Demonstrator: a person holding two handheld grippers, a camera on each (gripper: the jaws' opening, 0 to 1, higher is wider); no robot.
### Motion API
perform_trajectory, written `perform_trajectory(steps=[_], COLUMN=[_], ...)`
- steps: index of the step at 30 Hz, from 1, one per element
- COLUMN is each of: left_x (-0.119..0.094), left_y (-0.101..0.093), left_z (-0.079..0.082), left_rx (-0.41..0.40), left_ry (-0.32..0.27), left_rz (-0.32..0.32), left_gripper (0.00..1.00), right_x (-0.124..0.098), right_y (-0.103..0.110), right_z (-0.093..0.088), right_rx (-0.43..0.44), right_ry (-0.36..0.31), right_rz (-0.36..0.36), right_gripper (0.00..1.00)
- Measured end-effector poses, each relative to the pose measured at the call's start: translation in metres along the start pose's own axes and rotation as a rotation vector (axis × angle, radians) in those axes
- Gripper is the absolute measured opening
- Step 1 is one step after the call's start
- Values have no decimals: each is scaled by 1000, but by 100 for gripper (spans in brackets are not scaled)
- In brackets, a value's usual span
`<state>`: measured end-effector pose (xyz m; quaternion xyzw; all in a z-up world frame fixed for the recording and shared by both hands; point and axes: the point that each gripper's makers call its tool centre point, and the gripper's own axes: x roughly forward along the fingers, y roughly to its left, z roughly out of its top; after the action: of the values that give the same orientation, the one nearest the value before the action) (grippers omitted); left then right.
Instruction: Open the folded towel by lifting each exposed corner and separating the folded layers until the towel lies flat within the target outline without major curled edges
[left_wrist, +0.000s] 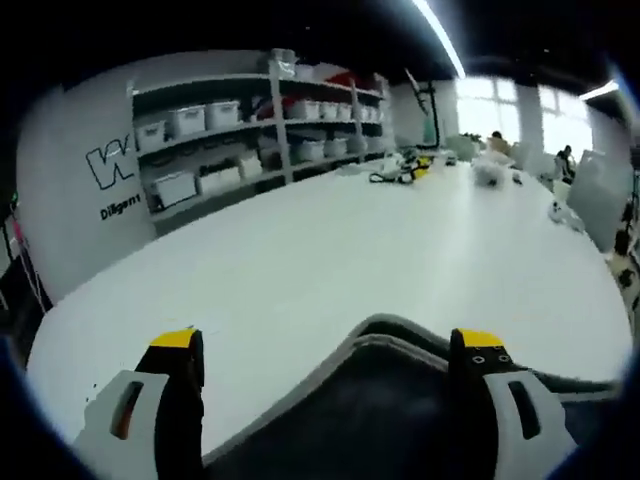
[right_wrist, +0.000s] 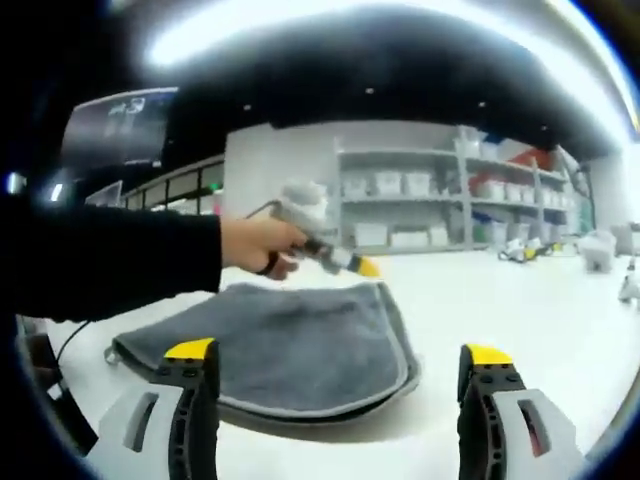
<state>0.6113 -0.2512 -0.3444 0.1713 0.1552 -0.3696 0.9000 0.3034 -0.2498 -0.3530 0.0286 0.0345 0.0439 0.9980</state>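
Shelving (left_wrist: 270, 130) stacked with white bins is seen behind a white tabletop (left_wrist: 330, 240). On it a folded grey towel (right_wrist: 290, 345) is laid flat. Left tongs (left_wrist: 325, 350) are spread wide over its rounded corner. Right tongs (right_wrist: 340, 365) are held wide, gripping nothing, before the towel.

Plush grey towel (right_wrist: 290, 345), smooth table (right_wrist: 560, 300)

The wall (left_wrist: 75, 190) bears a cut-off "W" above "Diligent".
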Motion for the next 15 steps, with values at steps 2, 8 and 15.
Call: perform_trajectory(steps=[2, 8, 15], left_x=[-2, -12, -12], left_y=[0, 1, -9], left_z=[1, 16, 22], left_rx=[24, 128, 209], left_ry=[-4, -45, -33], left_rz=[-4, -61, -227], left_gripper=[100, 100, 95], right_x=[0, 0, 1], right_y=[0, -6, -6], right_z=[1, 7, 9], right_rx=[-1, 3, -20], right_ry=[-3, -15, -10], right_rz=[-1, -18, -10], right_gripper=[100, 99, 87])
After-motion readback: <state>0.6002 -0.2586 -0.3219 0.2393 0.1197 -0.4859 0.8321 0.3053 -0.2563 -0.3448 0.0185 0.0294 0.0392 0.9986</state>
